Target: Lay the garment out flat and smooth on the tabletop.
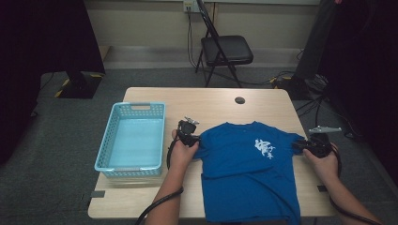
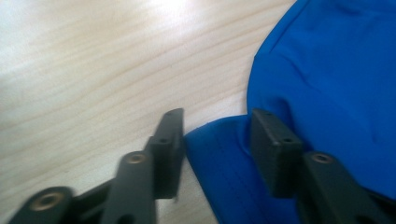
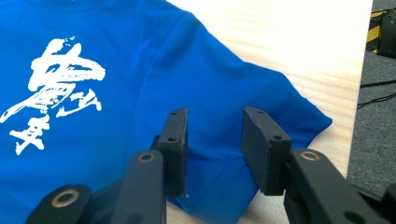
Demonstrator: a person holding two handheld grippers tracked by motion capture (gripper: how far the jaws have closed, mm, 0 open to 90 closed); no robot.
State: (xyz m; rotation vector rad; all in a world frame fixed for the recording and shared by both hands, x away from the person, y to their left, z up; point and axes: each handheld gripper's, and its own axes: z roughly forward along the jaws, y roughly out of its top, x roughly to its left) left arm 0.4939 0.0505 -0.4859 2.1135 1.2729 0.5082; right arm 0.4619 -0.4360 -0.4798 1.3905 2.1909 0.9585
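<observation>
A blue T-shirt [image 1: 248, 164] with a white print [image 1: 264, 148] lies flat, front up, on the wooden table [image 1: 211, 103]. My left gripper [image 1: 193, 139] sits at the shirt's left sleeve; in the left gripper view it [image 2: 215, 140] stands open with the sleeve edge [image 2: 219, 158] between its jaws. My right gripper [image 1: 300, 145] is at the right sleeve. In the right gripper view it [image 3: 214, 140] is open over the sleeve [image 3: 261, 93], the white print [image 3: 51, 88] off to its left.
A light blue plastic basket [image 1: 131, 140] stands on the table's left side, with nothing in it. A small dark hole [image 1: 240, 100] marks the table's far edge. A black folding chair [image 1: 220, 51] stands on the floor behind the table.
</observation>
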